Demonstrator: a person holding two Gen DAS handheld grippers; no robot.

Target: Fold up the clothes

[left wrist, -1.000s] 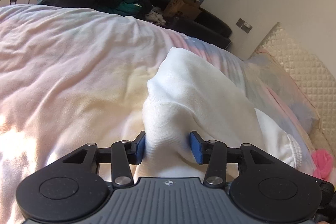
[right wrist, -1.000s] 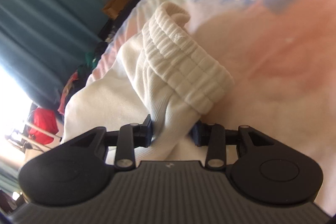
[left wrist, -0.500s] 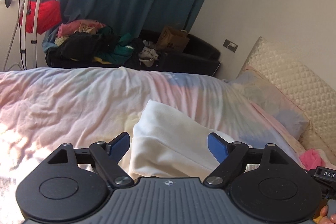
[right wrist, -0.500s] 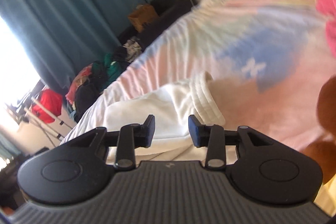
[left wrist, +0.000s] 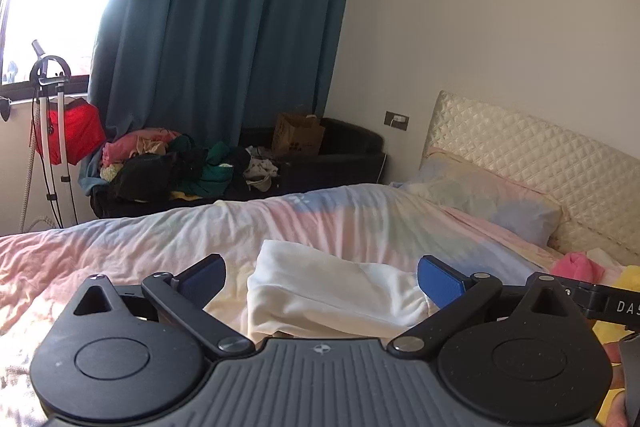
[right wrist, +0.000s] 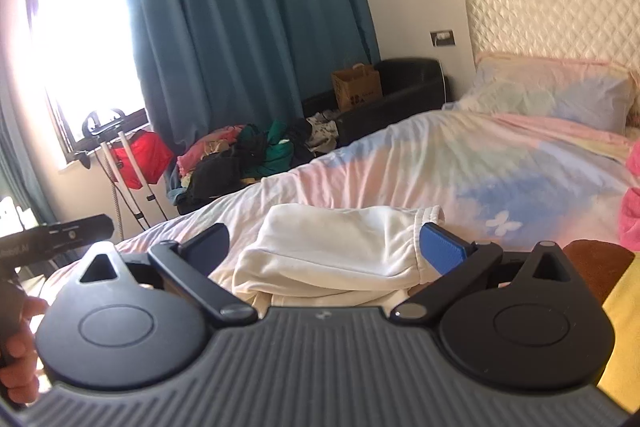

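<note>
One white garment (left wrist: 332,291) lay folded into a compact bundle on the bed (left wrist: 120,243), just ahead of both grippers and between their jaws, touching neither. The left gripper (left wrist: 322,277) and right gripper (right wrist: 325,243) stood wide apart, empty. One pink garment (left wrist: 576,265), right of the jaws, looked unfolded, so work seemingly remained.

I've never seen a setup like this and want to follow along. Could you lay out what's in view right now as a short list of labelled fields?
setting: bedroom, pastel duvet on the bed
garment: white garment, folded into a compact bundle, lying on the duvet
left gripper: open, holding nothing, garment beyond its fingers
right gripper: open, holding nothing
other clothes: pink garment near the headboard; mixed clothes pile by the teal curtain
bedding: pillow against the headboard
</note>
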